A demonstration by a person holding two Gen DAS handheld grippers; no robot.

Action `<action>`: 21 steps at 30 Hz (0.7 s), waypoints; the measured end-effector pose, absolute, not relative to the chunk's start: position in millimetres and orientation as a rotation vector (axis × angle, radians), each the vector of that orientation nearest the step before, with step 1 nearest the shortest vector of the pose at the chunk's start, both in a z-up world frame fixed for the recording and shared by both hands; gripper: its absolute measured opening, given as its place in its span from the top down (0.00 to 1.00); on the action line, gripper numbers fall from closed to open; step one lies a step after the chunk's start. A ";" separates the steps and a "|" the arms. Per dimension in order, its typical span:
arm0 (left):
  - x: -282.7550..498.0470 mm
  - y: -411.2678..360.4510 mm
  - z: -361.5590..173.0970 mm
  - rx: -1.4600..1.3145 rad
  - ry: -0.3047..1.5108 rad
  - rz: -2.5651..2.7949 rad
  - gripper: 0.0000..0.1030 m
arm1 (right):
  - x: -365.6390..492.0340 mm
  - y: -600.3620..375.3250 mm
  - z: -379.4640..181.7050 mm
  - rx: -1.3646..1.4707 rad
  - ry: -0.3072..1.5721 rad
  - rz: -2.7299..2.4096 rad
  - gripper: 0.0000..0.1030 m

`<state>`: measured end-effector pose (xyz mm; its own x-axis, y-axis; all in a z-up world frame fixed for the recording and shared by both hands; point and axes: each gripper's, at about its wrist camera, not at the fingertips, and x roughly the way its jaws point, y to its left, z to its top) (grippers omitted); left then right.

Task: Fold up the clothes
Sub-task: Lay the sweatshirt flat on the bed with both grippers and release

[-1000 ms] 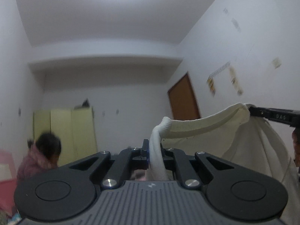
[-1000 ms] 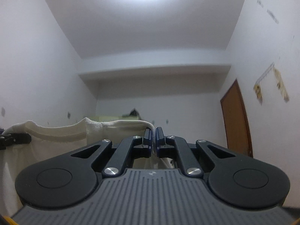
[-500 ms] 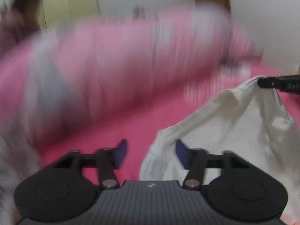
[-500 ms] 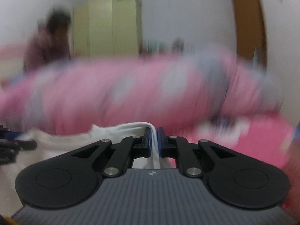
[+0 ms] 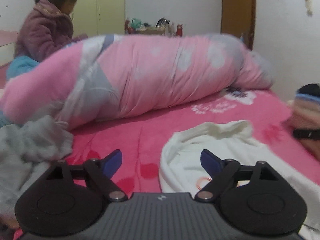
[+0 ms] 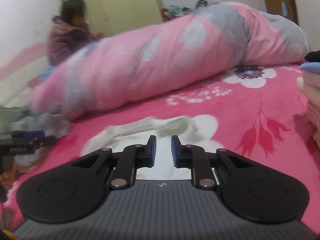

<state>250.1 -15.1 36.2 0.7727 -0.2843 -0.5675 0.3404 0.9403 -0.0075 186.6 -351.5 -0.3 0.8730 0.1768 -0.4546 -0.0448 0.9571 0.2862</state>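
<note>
Cream fabric, a white garment, lies flat on the pink floral bedspread, released by both tools. From the left wrist view the left gripper has its blue-padded fingers spread wide, holding nothing; the garment sits at about 3 o'clock of its centre line, its ribbed neckline toward 1 o'clock, and the right finger overlaps the cloth's edge in the picture. Only this view shows a grey heap of clothing at 9 o'clock and shelf clutter by the brown door at 12 o'clock.

From the right wrist view the right gripper has its jaws parted by a narrow gap with white fabric lying beneath and between them, not pinched. This view alone shows the other tool's black body low at 9 o'clock, and the large white flower print past the collar.

Both views share the rolled pink-and-grey quilt across the bed at 12 o'clock, a person in a purple jacket at 10 o'clock, and a stack of folded clothes at 3 o'clock.
</note>
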 end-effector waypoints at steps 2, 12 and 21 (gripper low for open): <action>216.8 -4.0 50.2 0.081 0.597 -0.354 0.13 | 152.2 -338.5 10.7 0.266 0.508 0.184 0.81; 52.5 48.0 35.0 0.025 0.653 -0.402 0.16 | 30.4 -255.7 -15.6 0.288 0.686 0.447 0.69; -12.9 56.1 -41.2 -0.047 0.745 -0.456 0.44 | -22.7 -230.2 -73.2 0.297 0.860 0.374 0.69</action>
<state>-12.9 56.1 -41.2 0.6420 -0.4166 -0.6437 0.3840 0.9013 -0.2003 -22.7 -230.2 -73.2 0.5949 0.4340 -0.6766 -0.1987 0.8950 0.3993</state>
